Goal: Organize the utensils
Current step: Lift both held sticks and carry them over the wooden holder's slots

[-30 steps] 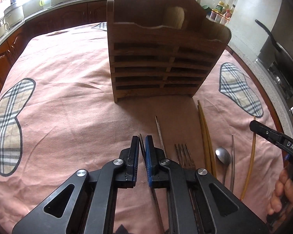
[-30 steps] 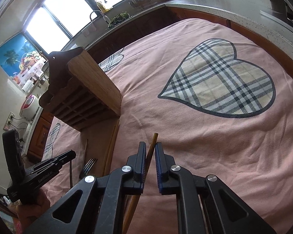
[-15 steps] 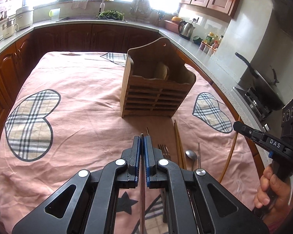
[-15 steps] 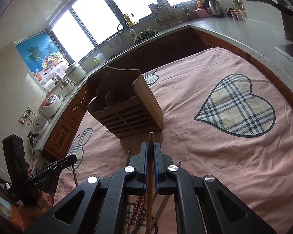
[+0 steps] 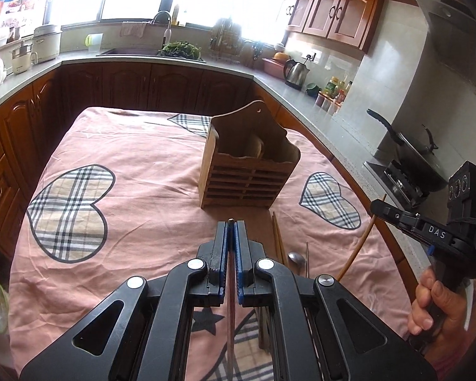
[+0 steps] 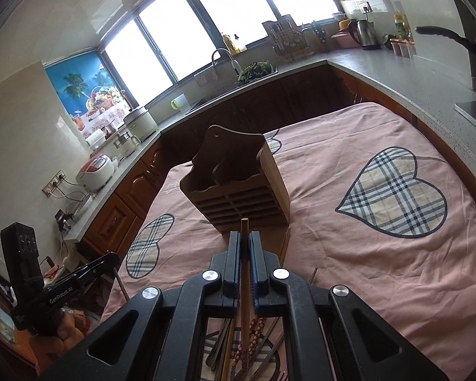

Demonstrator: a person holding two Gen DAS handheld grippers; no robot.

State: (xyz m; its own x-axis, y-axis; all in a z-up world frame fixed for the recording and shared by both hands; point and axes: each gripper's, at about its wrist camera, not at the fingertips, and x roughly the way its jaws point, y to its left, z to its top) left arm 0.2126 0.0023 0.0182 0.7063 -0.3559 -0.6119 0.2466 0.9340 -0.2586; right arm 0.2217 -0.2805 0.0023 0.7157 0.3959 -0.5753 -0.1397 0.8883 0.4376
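Note:
A wooden utensil holder (image 5: 247, 171) (image 6: 238, 187) stands upright on the pink tablecloth (image 5: 136, 197), its slots showing nothing inside. My left gripper (image 5: 230, 226) is shut on a thin dark chopstick (image 5: 230, 311), held above the cloth in front of the holder. My right gripper (image 6: 244, 237) is shut on a light wooden chopstick (image 6: 244, 285) whose tip pokes out toward the holder. In the left wrist view the right gripper (image 5: 377, 207) hangs at the right with that chopstick (image 5: 360, 244) slanting down. A spoon (image 5: 296, 258) and a pair of chopsticks (image 5: 277, 238) lie on the cloth.
More utensils (image 6: 254, 343) lie in a loose heap under the right gripper. A person's hand (image 5: 431, 304) grips the right handle. Dark wooden cabinets and a grey counter (image 5: 342, 133) ring the table. A wok (image 5: 412, 155) sits on the stove at the right.
Both grippers have risen and drawn back from the holder, lifting a chopstick each off the cloth. The right jaws have closed tight on theirs.

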